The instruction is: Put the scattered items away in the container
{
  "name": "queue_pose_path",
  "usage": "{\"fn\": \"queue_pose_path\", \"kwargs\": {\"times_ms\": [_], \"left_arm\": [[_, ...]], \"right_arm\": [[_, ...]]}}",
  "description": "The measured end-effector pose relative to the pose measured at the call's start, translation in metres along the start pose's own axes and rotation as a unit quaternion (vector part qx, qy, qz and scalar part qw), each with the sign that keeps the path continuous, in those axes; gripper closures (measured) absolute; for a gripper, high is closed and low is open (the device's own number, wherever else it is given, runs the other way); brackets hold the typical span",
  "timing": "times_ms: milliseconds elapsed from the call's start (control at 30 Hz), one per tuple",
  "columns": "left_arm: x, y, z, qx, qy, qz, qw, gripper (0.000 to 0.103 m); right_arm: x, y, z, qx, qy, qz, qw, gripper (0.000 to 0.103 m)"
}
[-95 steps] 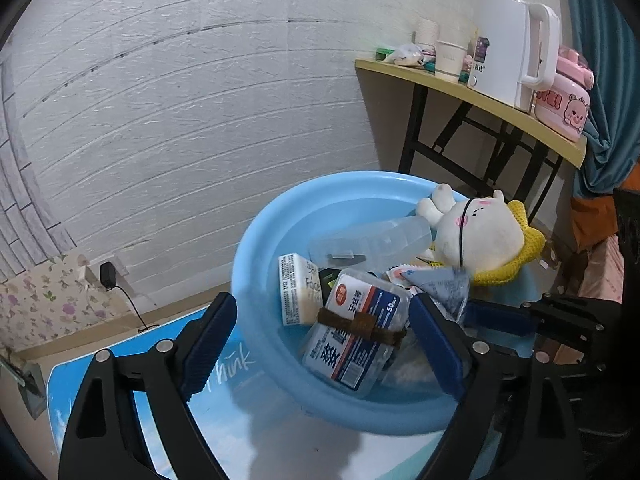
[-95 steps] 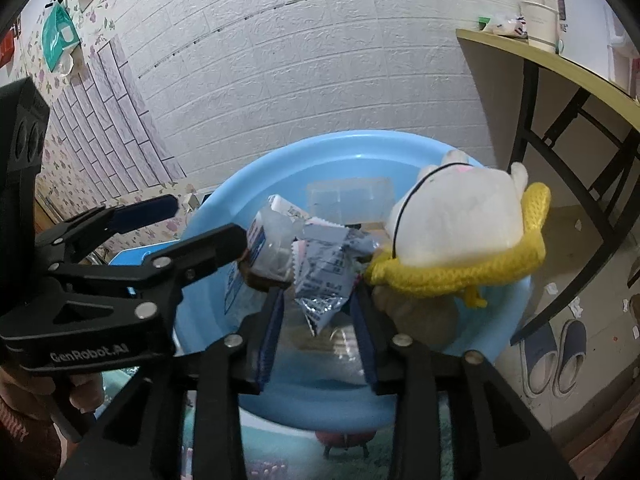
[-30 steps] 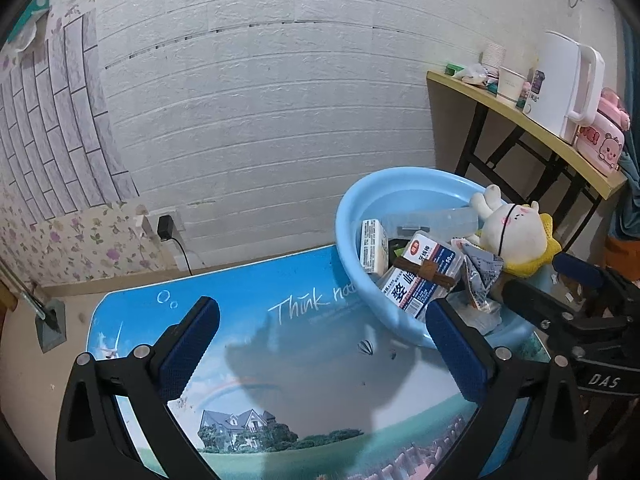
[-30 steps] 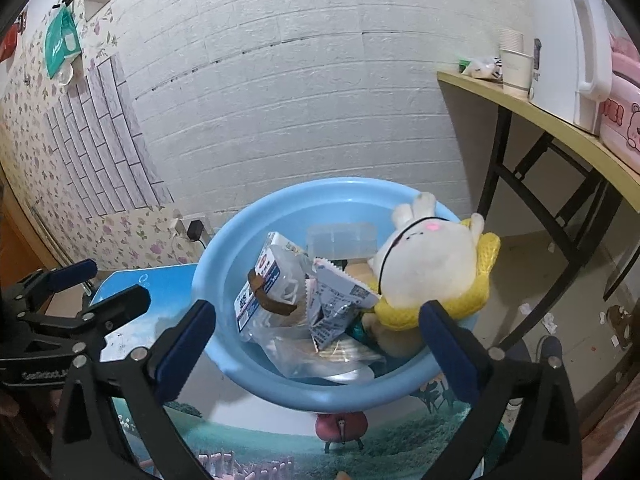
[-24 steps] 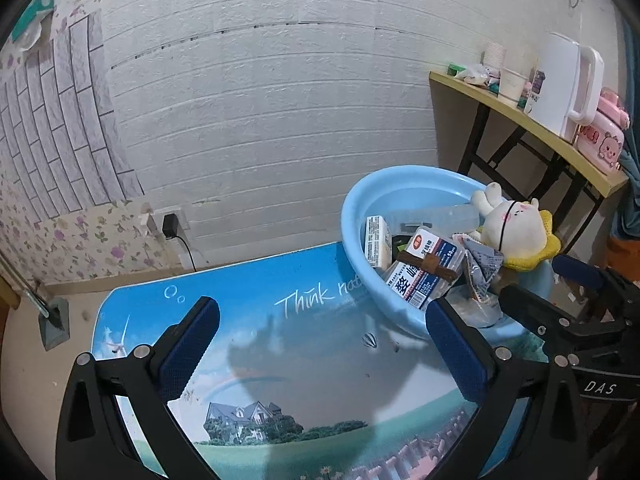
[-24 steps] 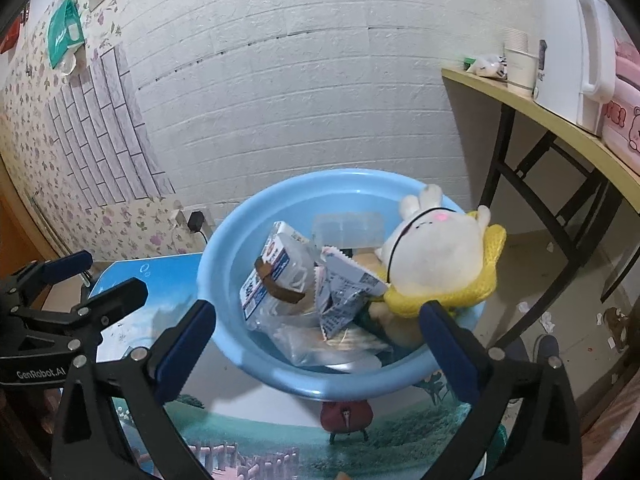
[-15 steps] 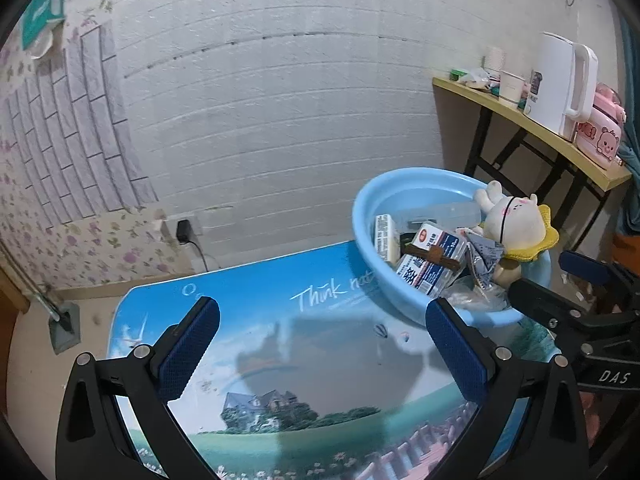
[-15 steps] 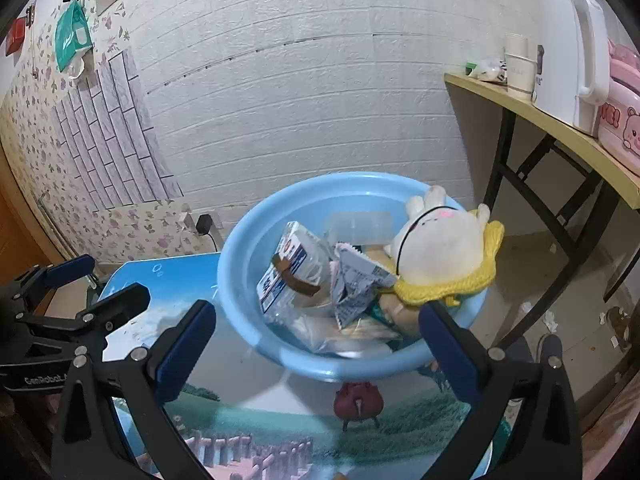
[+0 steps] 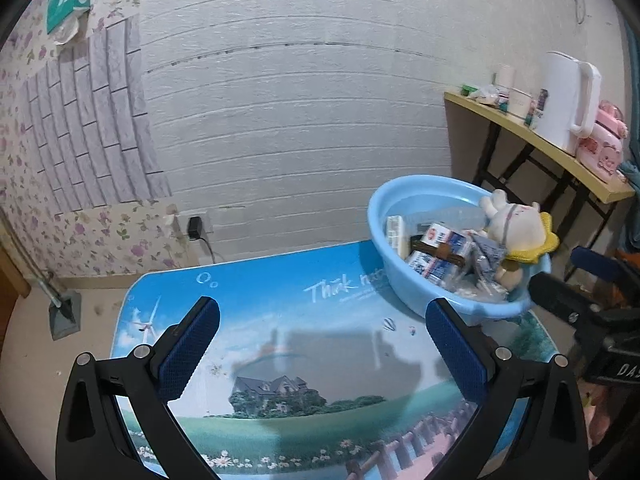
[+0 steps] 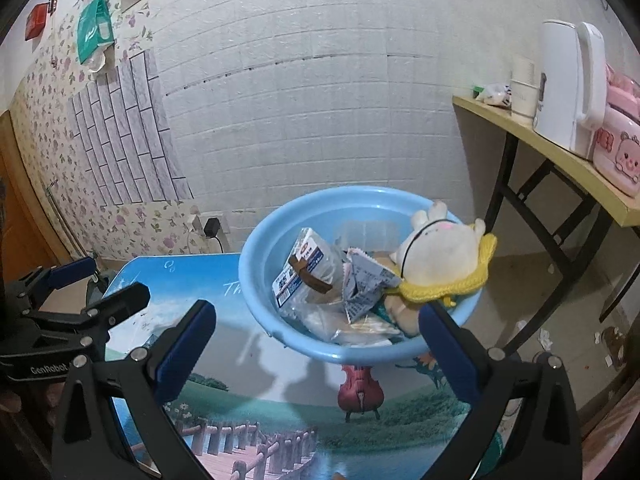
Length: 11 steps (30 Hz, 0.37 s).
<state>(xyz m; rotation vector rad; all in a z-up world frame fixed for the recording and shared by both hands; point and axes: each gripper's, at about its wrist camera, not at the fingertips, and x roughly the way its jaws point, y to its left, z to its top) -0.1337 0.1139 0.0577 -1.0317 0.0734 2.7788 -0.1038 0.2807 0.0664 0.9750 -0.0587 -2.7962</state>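
A light blue basin (image 9: 378, 216) (image 10: 260, 248) stands at the far right end of the picture-printed table (image 9: 280, 320) (image 10: 280, 420). It holds a white and yellow plush toy (image 9: 516, 226) (image 10: 444, 256), a blue-and-white carton pack (image 9: 438, 250) (image 10: 300, 276), a silver snack bag (image 10: 366, 280) and clear plastic packs. My left gripper (image 9: 322, 346) is open and empty over the table's middle, well back from the basin. My right gripper (image 10: 318, 350) is open and empty just in front of the basin.
A white brick-pattern wall (image 9: 300, 100) rises behind the table. A side shelf (image 10: 560, 160) at the right carries a white kettle (image 10: 568, 80), cups and a pink appliance (image 10: 620, 148). A charger (image 9: 195, 227) is plugged in low on the wall.
The right gripper let go of the silver snack bag into the basin and opened. Both grippers have drawn back and up from the basin, which now looks smaller and farther.
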Motion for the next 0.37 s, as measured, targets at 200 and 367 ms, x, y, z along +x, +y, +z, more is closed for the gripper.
{"fn": "queue_pose_path", "kwargs": {"times_ms": [200, 367], "left_arm": [[0.002, 0.007, -0.005, -0.019, -0.013, 0.029, 0.9993, 0.0], [0.0, 0.013, -0.015, -0.024, -0.013, 0.041, 0.9988, 0.0]], "right_arm": [[0.012, 0.0, 0.006, -0.009, 0.007, 0.011, 1.0, 0.0], [0.018, 0.007, 0.002, -0.025, 0.003, 0.01, 1.0, 0.0]]}}
